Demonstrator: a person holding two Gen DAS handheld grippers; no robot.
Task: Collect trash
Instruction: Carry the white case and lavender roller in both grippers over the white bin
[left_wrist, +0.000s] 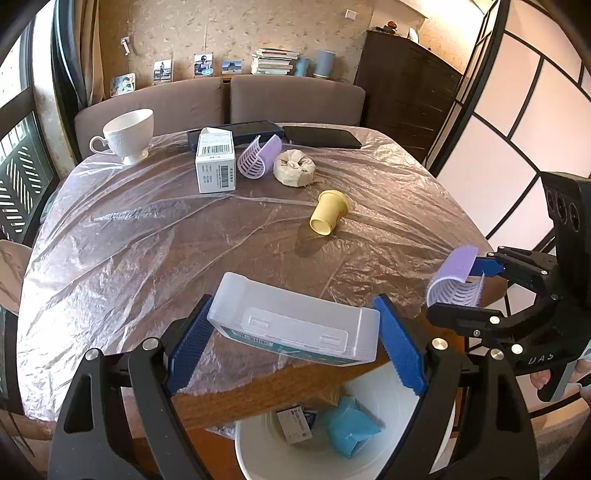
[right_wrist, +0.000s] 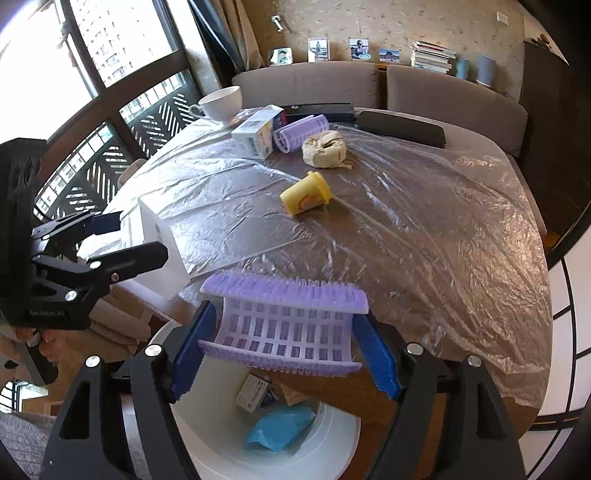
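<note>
1. Plastic sheeting (left_wrist: 147, 221) is covering the table.
2. Left gripper (left_wrist: 295, 343) is clamping a clear box (left_wrist: 291, 317) above the bin (left_wrist: 384, 391).
3. Right gripper (right_wrist: 284, 350) is squeezing a purple roller (right_wrist: 284, 325); the bin's (right_wrist: 332, 443) contents are partly hidden.

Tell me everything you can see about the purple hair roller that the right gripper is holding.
The purple hair roller is a pale lilac plastic half-cylinder with a grid of slots and bristly strips along both long edges. It looks rigid and light. The right gripper clamps it end to end between its blue pads, held crosswise with the open side facing down. It hangs in the air past the table edge, above the white bin. Nothing but the pads touches it.
</note>
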